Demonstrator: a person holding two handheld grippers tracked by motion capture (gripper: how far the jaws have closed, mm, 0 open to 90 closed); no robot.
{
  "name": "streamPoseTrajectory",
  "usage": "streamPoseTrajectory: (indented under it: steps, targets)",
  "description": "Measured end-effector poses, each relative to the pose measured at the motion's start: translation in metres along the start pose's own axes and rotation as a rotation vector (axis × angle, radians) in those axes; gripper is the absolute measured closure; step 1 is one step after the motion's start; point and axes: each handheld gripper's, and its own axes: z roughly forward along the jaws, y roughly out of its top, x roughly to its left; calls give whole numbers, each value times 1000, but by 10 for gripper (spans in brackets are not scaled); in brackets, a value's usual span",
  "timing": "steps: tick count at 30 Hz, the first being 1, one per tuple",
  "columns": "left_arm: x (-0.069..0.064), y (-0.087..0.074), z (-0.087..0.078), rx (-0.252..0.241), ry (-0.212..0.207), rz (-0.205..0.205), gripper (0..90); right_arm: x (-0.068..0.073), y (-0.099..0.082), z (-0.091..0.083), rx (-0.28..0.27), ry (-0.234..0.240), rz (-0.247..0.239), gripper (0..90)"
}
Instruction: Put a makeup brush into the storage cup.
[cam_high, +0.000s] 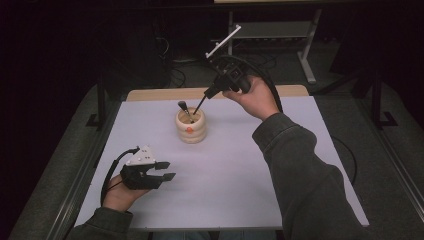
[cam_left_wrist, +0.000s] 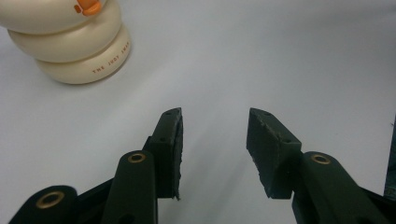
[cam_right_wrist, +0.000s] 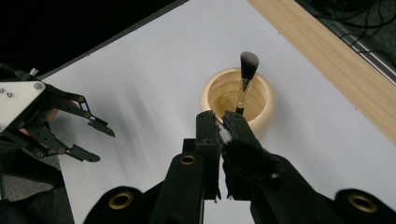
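- Right gripper (cam_high: 209, 93): raised over the far middle of the white table (cam_high: 230, 170), jaws clamped on the bristle end of a black makeup brush (cam_high: 201, 104); its handle slants down into the holder.
- Cream ribbed brush holder (cam_high: 191, 131): upright, mid-table, orange mark on its side.
- A second brush (cam_right_wrist: 246, 74) stands inside, bristles up.
- Left gripper (cam_high: 165, 171): near left of the table, well apart from the holder, jaws partly open, nothing between them.
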Motion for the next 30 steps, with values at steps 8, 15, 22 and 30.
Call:
streamPoseTrajectory:
  steps: [8,15,22,30]
  targets:
    - [0,0,-1,-9,4,-8,557,-6,10,4,-2,-23,7,844]
    - [1,-1,-2,-18,10,-7,550,-12,15,12,7,-28,31,844]
    - [2,-1,-3,-13,8,-8,548,-15,17,29,22,-17,46,844]
    - [3,-2,-4,-18,10,-13,547,-19,21,49,47,-14,56,844]
